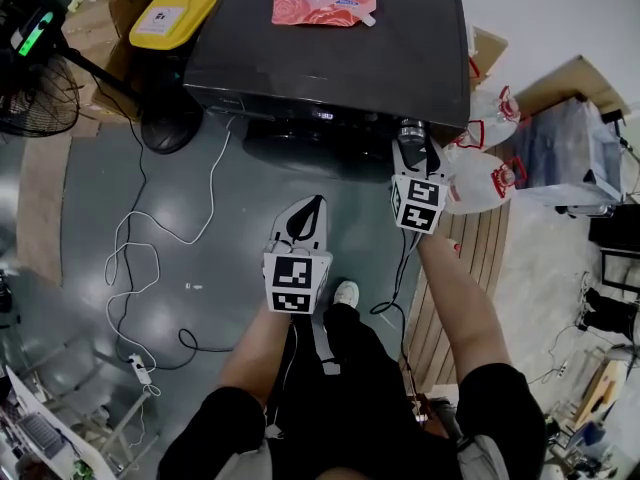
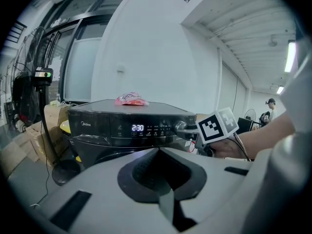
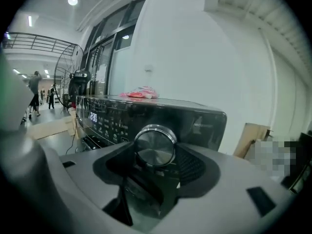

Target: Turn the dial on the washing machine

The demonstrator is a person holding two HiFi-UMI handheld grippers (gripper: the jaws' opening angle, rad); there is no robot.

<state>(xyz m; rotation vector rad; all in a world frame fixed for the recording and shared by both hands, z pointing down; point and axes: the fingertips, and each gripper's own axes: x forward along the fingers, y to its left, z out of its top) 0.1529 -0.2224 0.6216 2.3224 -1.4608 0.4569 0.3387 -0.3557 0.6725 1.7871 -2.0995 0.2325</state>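
Right gripper view: right tool point(image 1: 410, 146) clamped on chrome dial point(image 3: 155, 147), at right end of washing machine point(image 1: 330, 58) control panel. Left tool point(image 1: 316, 204) closed, empty, held clear of machine. Step in hand, likely: rotating dial. Next move calls for smooth wrist roll, firm grip, eye on display point(image 2: 137, 127).

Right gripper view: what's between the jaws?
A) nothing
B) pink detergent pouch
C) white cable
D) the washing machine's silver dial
D: the silver dial sits between the jaws of the right gripper, with a pad against each side of it. The pink detergent pouch lies up on top of the washing machine.
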